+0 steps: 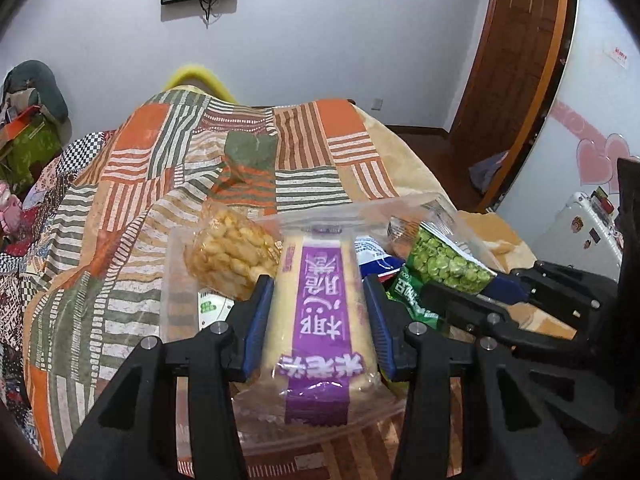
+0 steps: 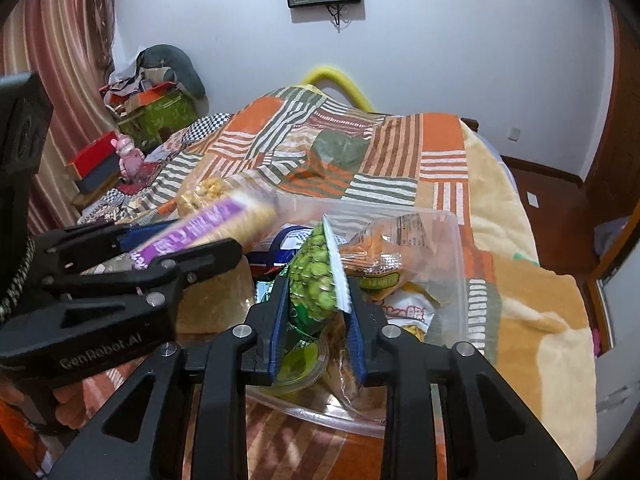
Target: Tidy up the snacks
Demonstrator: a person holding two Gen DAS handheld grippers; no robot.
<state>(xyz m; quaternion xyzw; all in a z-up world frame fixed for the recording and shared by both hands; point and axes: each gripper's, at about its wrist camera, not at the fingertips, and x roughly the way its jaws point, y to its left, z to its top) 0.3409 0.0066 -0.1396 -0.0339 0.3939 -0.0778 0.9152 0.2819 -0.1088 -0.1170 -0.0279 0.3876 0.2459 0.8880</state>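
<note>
My left gripper (image 1: 318, 292) is shut on a purple-labelled pack of pale biscuits (image 1: 320, 312), held over a clear plastic bin (image 1: 176, 280) on the bed. The same pack (image 2: 208, 226) and the left gripper (image 2: 180, 240) show in the right wrist view. My right gripper (image 2: 318, 296) is shut on a green pea snack bag (image 2: 314, 280), held over the bin (image 2: 456, 256). That bag (image 1: 448, 260) and the right gripper (image 1: 472, 292) show at the right of the left wrist view. A bag of yellow twisted snacks (image 1: 232, 256) and an orange packet (image 2: 380, 248) lie in the bin.
The bin rests on a bed with an orange, green and white patchwork blanket (image 1: 160, 184). Boxes and a pink toy (image 2: 130, 158) stand at the bed's left side. A wooden door (image 1: 516, 52) is at the right, a white case (image 1: 576, 232) beside it.
</note>
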